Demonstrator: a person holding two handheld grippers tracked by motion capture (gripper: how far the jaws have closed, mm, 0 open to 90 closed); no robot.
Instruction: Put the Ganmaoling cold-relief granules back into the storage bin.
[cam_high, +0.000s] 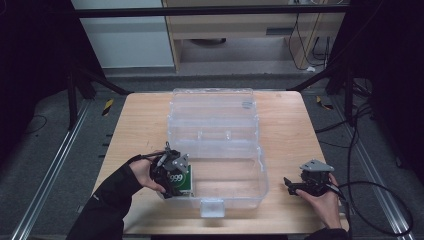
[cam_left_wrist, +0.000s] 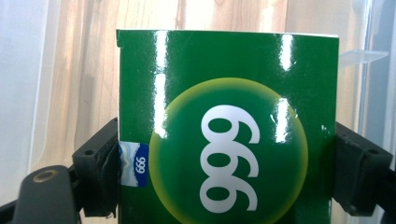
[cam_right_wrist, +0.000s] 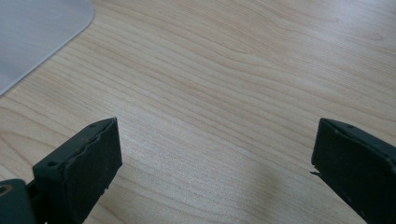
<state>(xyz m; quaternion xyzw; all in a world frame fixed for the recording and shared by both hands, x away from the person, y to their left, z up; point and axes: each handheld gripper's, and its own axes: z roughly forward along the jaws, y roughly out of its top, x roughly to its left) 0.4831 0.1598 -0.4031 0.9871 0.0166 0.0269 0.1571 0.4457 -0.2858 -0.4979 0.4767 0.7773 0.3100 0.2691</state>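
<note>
Green box (cam_left_wrist: 227, 126) printed with a white "999" in a yellow-green disc, sitting between the jaws of the left gripper (cam_high: 172, 176), black pads meeting its two side edges. Small blue label (cam_left_wrist: 135, 164) at the box's lower left edge, right by one pad. Seen from the high view, box and left gripper at the near left corner of the clear plastic case (cam_high: 260, 172), box inside or at its wall, hard to tell which. Case standing open in the middle of the wooden tabletop (cam_high: 290, 130), lid leaned back toward the far edge, latch tab facing the near edge. Right gripper (cam_high: 292, 186) resting low at the near right of the tabletop, well apart from the case, jaws spread wide with bare wood between them. Rounded corner of the case's base just visible in the right gripper view.
</note>
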